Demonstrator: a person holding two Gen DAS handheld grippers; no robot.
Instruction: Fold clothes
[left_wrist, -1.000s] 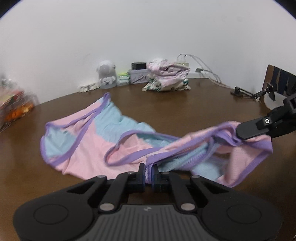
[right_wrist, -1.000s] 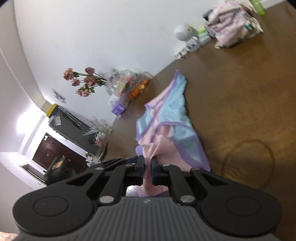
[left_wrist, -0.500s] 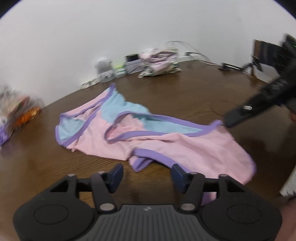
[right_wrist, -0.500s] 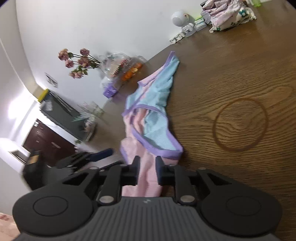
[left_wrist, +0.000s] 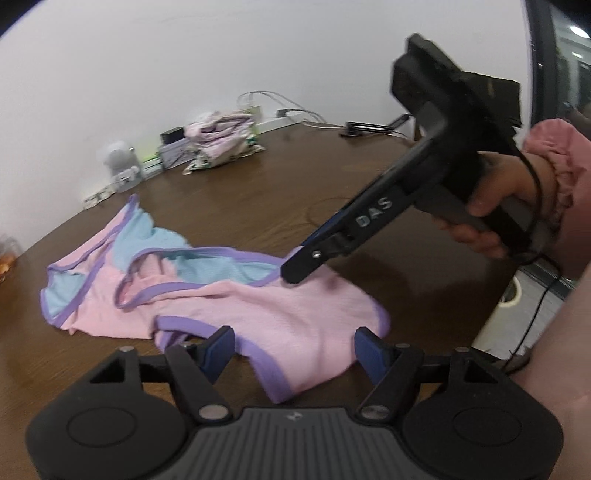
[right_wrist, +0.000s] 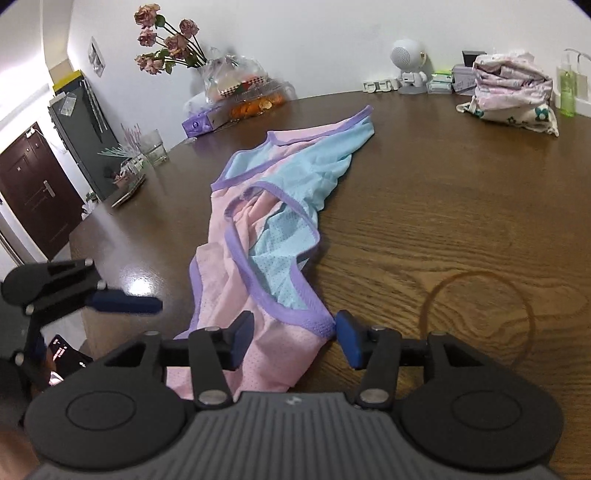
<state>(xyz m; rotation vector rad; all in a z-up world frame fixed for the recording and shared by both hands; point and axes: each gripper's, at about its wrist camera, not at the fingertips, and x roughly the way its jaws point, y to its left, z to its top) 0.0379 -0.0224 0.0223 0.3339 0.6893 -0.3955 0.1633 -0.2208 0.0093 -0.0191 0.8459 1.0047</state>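
I see both sets of jaws opening: my left gripper (left_wrist: 293, 349) and right gripper (right_wrist: 293, 339) straddle the pink garment (left_wrist: 229, 295) lying released on the table (right_wrist: 424, 184)

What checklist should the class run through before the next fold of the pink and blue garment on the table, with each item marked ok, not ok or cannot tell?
1. Left claw free of cloth: ok; its jaws are opening, with the garment lying on the table between them.
2. Right claw free of cloth: ok; its jaws are opening, and the purple hem sits between the pads, unpinched.
3. Garment lying flat: not ok; it is rumpled, with blue lining showing.
4. Garment fully on the table: cannot tell; its near end is hidden behind the right claw.
5. Clear of the folded pile: ok; bare wood lies between.
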